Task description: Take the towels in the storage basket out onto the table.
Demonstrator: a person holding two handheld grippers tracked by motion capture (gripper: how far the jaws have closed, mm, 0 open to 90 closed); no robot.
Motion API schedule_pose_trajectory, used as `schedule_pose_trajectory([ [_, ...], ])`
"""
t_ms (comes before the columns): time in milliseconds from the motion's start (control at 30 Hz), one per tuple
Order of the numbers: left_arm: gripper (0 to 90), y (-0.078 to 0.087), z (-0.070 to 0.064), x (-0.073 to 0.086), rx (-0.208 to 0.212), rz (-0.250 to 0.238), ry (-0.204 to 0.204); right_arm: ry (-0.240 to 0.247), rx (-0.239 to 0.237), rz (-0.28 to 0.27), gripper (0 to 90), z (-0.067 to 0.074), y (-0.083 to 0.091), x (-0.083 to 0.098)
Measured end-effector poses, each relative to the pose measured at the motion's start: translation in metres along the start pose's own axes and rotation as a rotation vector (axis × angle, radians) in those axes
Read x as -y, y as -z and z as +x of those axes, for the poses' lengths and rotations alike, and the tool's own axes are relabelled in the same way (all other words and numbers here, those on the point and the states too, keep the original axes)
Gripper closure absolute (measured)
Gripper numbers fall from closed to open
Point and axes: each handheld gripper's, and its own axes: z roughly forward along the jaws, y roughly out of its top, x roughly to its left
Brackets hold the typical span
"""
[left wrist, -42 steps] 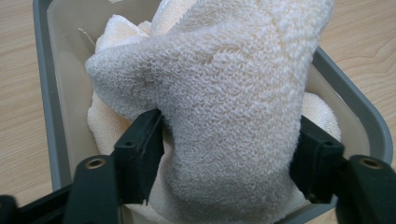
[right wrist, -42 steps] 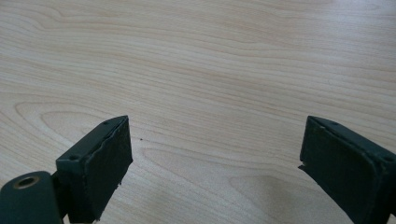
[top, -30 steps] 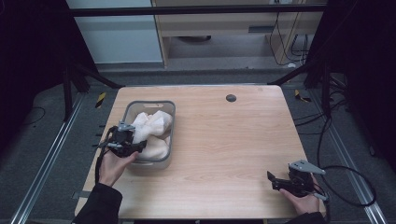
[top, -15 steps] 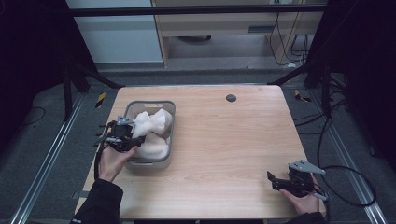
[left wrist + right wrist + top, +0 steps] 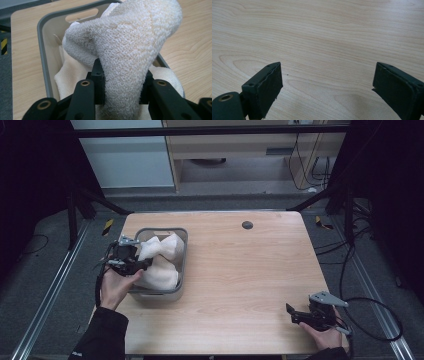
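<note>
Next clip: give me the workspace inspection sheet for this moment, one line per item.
Surface: light wooden table, bare apart from a small dark round spot near the far edge.
Job's things: grey bin at the table's left holding white towels; one towel lifted.
Clutter: nothing seen.
Grippers: left gripper shut on the towel at the bin; right gripper open, low over bare wood at the near right corner.
Cables: black cable loops off the right gripper; more cables on the floor behind.
Surroundings: dark frame, grey floor, cabinet behind.

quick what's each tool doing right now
Left tool: shut on the white towel over the grey bin.
Right tool: open, empty, over bare table.
</note>
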Motion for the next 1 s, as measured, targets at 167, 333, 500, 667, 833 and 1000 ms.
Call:
schedule_pose_trajectory([
  [167, 67.4, 0.009, 0.0, -0.006, 0.001, -0.018, 0.003, 0.001, 0.002, -0.004, 9.0, 0.0, 0.0, 0.0],
  [333, 67.8, 0.019, 0.002, -0.014, -0.003, -0.04, 0.005, 0.001, 0.001, -0.003, 9.0, 0.0, 0.0, 0.0],
  [500, 68.0, 0.028, 0.002, -0.019, -0.005, -0.065, 0.009, 0.0, 0.002, -0.003, 9.0, 0.0, 0.0, 0.0],
  [667, 68.1, 0.035, 0.004, -0.024, -0.007, -0.078, 0.006, 0.002, 0.001, -0.004, 9.0, 0.0, 0.0, 0.0],
  [833, 68.1, 0.042, 0.002, -0.031, -0.008, -0.092, -0.002, 0.001, 0.002, -0.004, 9.0, 0.0, 0.0, 0.0],
  [1000, 68.1, 0.049, -0.001, -0.037, -0.006, -0.103, -0.014, 0.001, 0.001, -0.005, 9.0, 0.0, 0.0, 0.0],
])
